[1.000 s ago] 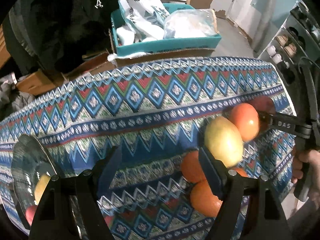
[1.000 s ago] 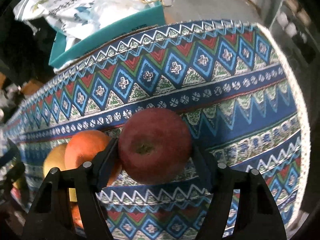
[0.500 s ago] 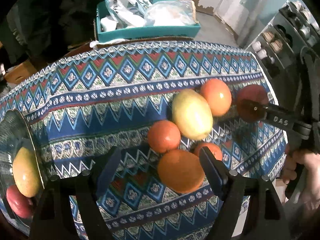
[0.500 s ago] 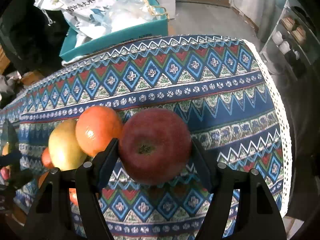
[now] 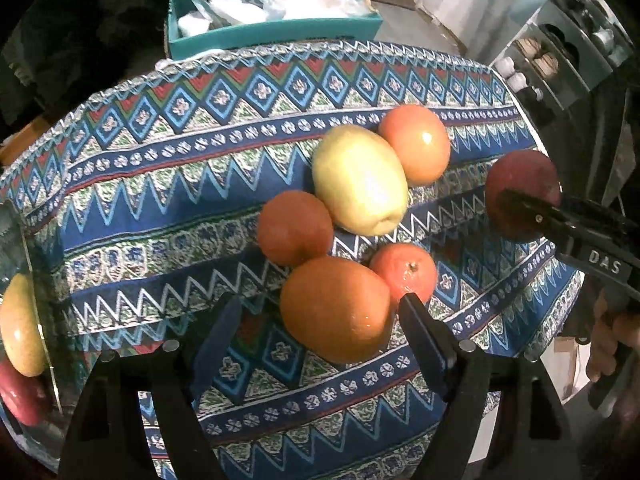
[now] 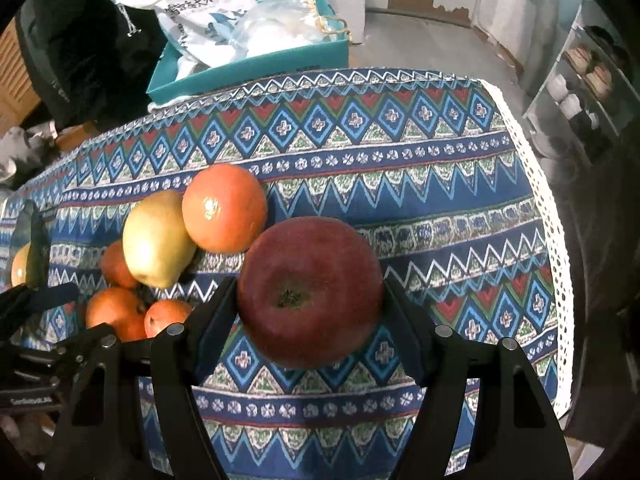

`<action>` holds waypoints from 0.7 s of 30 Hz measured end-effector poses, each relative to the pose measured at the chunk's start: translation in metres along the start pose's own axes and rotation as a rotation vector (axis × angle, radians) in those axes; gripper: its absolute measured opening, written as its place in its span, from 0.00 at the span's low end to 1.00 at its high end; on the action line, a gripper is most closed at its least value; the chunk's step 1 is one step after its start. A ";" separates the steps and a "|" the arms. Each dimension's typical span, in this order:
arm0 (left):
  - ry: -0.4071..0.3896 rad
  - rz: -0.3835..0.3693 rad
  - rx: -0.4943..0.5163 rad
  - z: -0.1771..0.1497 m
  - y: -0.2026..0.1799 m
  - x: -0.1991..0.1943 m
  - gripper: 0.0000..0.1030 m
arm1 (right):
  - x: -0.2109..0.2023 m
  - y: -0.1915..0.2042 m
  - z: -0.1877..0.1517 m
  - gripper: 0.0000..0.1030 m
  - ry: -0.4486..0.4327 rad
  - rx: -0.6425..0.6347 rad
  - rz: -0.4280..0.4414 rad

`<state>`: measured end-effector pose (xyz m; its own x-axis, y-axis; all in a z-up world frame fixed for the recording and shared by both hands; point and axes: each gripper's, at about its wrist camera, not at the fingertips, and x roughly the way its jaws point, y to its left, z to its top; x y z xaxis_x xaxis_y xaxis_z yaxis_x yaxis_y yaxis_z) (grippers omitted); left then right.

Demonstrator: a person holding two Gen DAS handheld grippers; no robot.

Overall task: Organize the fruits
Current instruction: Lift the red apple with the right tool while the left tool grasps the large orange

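**Red apple lifted, oranges waiting on the cloth**

A glass bowl at the far left holds a yellow fruit and a red one. The left gripper hangs wide and empty over a large orange. Beside it on the patterned tablecloth lie a yellow pear and three more oranges. The right gripper clamps a red apple above the cloth.

both wrist cameras looked steeply down, close over the patterned tablecloth, sharing the fruit cluster.
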<state>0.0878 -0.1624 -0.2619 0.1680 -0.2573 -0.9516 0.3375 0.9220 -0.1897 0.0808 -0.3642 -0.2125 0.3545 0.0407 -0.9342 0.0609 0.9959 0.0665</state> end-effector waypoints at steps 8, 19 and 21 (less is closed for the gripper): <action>0.045 0.005 0.008 -0.002 -0.002 0.018 0.80 | -0.006 0.006 -0.009 0.69 -0.005 -0.037 0.006; 0.049 -0.048 -0.025 0.001 0.002 0.029 0.80 | -0.002 0.011 -0.009 0.69 0.002 -0.047 0.033; 0.049 -0.074 -0.031 0.001 0.003 0.029 0.74 | -0.002 0.012 -0.008 0.69 0.000 -0.049 0.035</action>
<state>0.0944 -0.1672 -0.2902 0.0976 -0.3113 -0.9453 0.3184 0.9097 -0.2667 0.0728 -0.3517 -0.2126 0.3556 0.0758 -0.9316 0.0031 0.9966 0.0823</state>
